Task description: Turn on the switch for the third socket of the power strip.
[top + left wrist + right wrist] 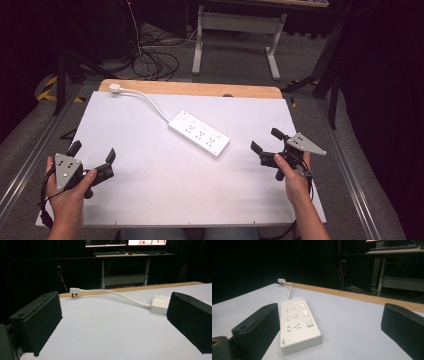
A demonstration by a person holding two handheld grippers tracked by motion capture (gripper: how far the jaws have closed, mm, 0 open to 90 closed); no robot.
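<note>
A white power strip (199, 133) lies flat and slantwise in the middle of the white table top (150, 195). Its white cable (150, 102) runs to a plug (115, 88) at the far left corner. My left gripper (93, 150) rests at the near left, open and holding nothing. In the left gripper view, the left gripper (113, 322) faces the plug (74, 291) and the strip's end (160, 303). My right gripper (265, 139) is open just right of the strip, apart from it. In the right gripper view, the strip (297, 322) lies ahead of the wide jaws, toward the left one.
A wooden strip (200, 89) edges the table's far side. Beyond it are a desk frame (235, 30) and loose cables on the floor (155, 62). Metal rails run along both table sides. Bare table surface lies between the two hands.
</note>
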